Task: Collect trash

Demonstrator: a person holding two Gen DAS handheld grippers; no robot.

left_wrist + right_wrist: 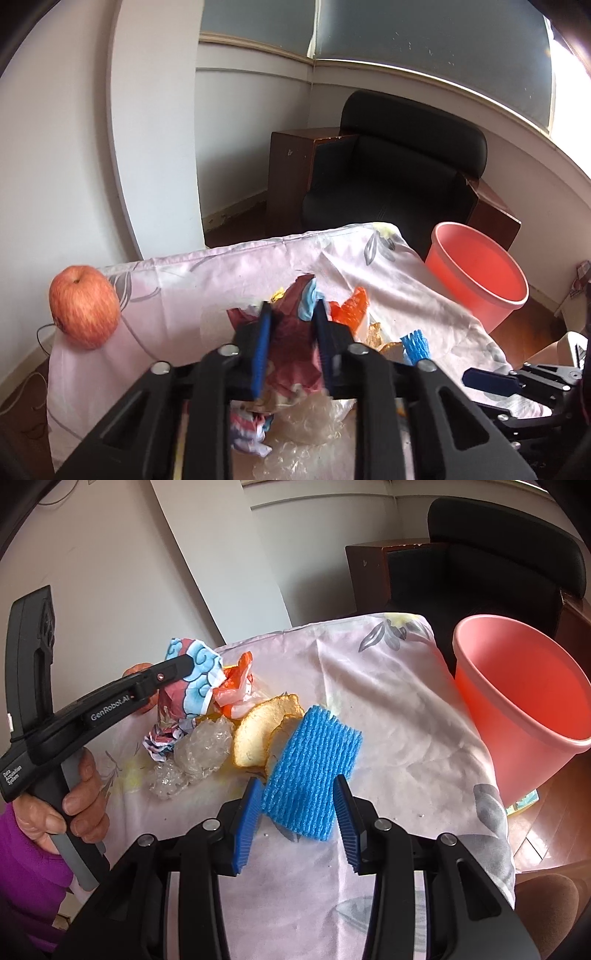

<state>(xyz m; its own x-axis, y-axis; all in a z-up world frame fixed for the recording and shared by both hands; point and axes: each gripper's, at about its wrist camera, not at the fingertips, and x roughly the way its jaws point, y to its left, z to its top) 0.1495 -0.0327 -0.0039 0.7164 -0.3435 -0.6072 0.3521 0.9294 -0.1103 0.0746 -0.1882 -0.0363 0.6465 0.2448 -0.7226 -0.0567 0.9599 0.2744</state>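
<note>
My left gripper (291, 314) is shut on a crumpled red and blue printed wrapper (291, 354), which also shows in the right wrist view (188, 686). My right gripper (297, 788) is open, its blue pads either side of a blue foam fruit net (310, 764) lying on the cloth. Orange peel pieces (255, 731), clear crumpled plastic (203, 746) and an orange-white plastic scrap (236, 686) lie beside it. A pink bucket (524, 709) stands off the table's right edge; it also shows in the left wrist view (480, 273).
The table is covered with a pale pink floral cloth (388, 701). A red apple (84, 306) sits at its far left corner. A black armchair (399, 170) and brown side cabinets stand behind, near the white wall.
</note>
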